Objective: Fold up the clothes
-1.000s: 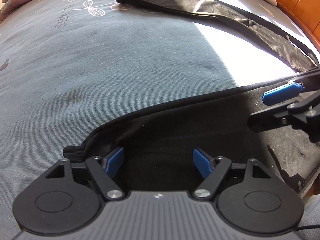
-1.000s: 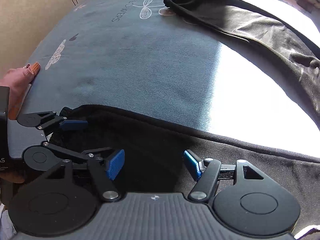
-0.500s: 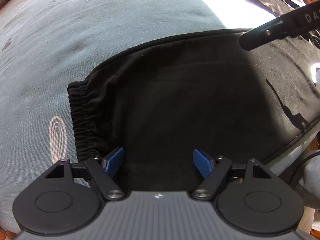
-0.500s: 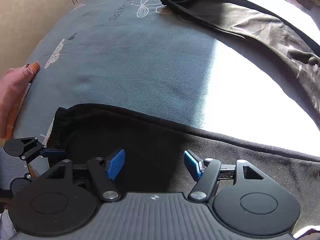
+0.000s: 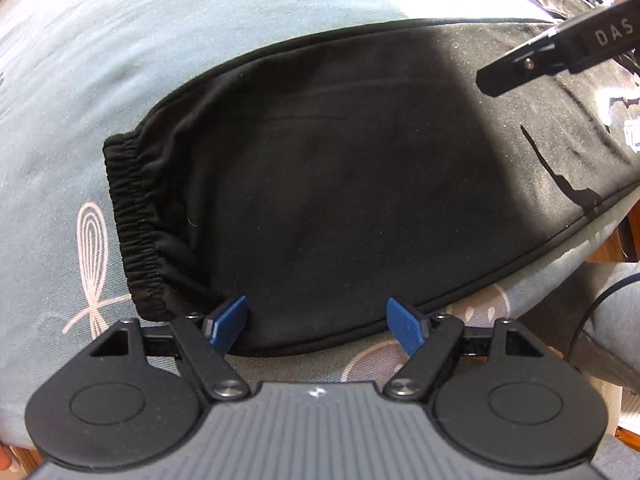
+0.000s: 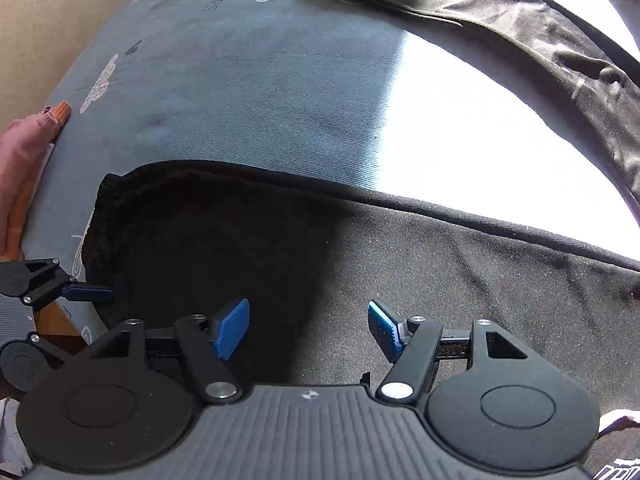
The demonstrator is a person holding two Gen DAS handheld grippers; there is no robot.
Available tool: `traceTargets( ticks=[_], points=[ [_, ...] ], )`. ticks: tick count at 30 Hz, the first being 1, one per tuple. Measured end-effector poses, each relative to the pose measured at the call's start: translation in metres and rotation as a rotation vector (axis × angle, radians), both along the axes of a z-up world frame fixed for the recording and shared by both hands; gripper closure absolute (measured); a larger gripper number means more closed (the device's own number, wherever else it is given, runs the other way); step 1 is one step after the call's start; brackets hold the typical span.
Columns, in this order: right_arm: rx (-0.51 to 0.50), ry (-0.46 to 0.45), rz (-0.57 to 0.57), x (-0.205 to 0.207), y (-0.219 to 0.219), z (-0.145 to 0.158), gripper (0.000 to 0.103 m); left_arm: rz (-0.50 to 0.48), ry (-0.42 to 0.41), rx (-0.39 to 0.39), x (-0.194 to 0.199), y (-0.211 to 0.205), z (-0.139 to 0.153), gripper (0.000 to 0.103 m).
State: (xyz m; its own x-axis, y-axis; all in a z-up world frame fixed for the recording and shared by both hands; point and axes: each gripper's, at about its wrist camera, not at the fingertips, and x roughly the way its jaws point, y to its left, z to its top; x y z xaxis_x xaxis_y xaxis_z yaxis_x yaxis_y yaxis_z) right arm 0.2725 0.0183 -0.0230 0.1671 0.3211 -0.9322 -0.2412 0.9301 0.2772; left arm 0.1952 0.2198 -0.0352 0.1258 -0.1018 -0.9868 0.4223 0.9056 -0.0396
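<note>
Black sweatpants [image 5: 340,184] lying flat on grey-blue printed bedsheet [image 5: 160,40], elastic cuff [image 5: 134,224] nearest left gripper [image 5: 316,322], jaws apart, right gripper [image 6: 308,330] over pant leg, jaws apart, empty.

R gripper [image 6: 308,330] hovering w/ jaws apart over black pants leg [image 6: 360,264] lying on grey-blue sheet [image 6: 260,100]; L gripper [image 6: 86,293] sitting beside cuff.

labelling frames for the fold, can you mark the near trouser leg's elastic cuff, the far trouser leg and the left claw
elastic cuff [image 5: 134,224], left wrist view, on its gathered ribbing
far trouser leg [image 6: 540,44], right wrist view, on its sunlit wrinkled middle
left claw [image 5: 316,326], left wrist view, midway between its blue tips
</note>
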Motion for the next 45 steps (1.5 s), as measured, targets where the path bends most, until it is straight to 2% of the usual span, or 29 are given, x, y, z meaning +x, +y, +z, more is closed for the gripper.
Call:
traceTargets(
  ticks=[5, 8, 12, 15, 17, 20, 23, 25, 27, 28, 32, 38, 42, 45],
  points=[
    [-0.023, 0.099, -0.066, -0.033, -0.022, -0.012, 0.033, -0.08, -0.017, -0.015, 0.0, -0.013, 0.005, 0.025],
    [-0.014, 0.172, -0.096, -0.058, -0.033, -0.023, 0.033, -0.128, 0.0, 0.029, -0.002, -0.021, -0.007, 0.025],
    [-0.002, 0.269, -0.161, -0.076, -0.043, -0.042, 0.032, -0.132, 0.024, 0.065, -0.005, -0.026, -0.012, 0.02],
    [0.022, 0.231, -0.213, -0.081, -0.051, -0.034, 0.032, -0.151, 0.028, 0.074, -0.004, -0.032, -0.005, 0.02],
    [0.009, 0.166, -0.255, -0.082, -0.06, -0.025, 0.032, -0.18, 0.003, 0.065, -0.002, -0.038, 0.003, 0.02],
    [-0.019, 0.141, -0.321, -0.082, -0.077, -0.027, 0.032, -0.194, 0.005, 0.065, 0.005, -0.048, 0.001, 0.02],
    [-0.01, 0.183, -0.369, -0.084, -0.096, -0.04, 0.03, -0.162, 0.047, 0.08, 0.007, -0.047, -0.013, 0.017],
    [0.029, 0.21, -0.337, -0.088, -0.099, -0.039, 0.029, -0.127, 0.059, 0.084, 0.007, -0.043, -0.015, 0.014],
    [0.031, 0.181, -0.352, -0.091, -0.106, -0.034, 0.029, -0.103, 0.079, 0.087, 0.009, -0.04, -0.015, 0.013],
    [0.016, 0.129, -0.37, -0.09, -0.113, -0.027, 0.029, -0.1, 0.086, 0.091, 0.01, -0.04, -0.015, 0.013],
    [-0.02, 0.002, -0.454, -0.078, -0.15, -0.014, 0.029, -0.099, 0.1, 0.109, 0.012, -0.04, -0.017, 0.009],
    [-0.119, -0.018, -0.451, -0.041, -0.192, -0.04, 0.029, -0.071, 0.097, 0.115, 0.011, -0.033, -0.019, 0.002],
    [-0.117, -0.042, -0.514, -0.027, -0.225, -0.038, 0.029, -0.063, 0.092, 0.116, 0.008, -0.029, -0.018, 0.0],
    [-0.076, -0.046, -0.511, -0.029, -0.229, -0.029, 0.029, -0.05, 0.105, 0.133, 0.01, -0.029, -0.016, 0.0]
  ],
)
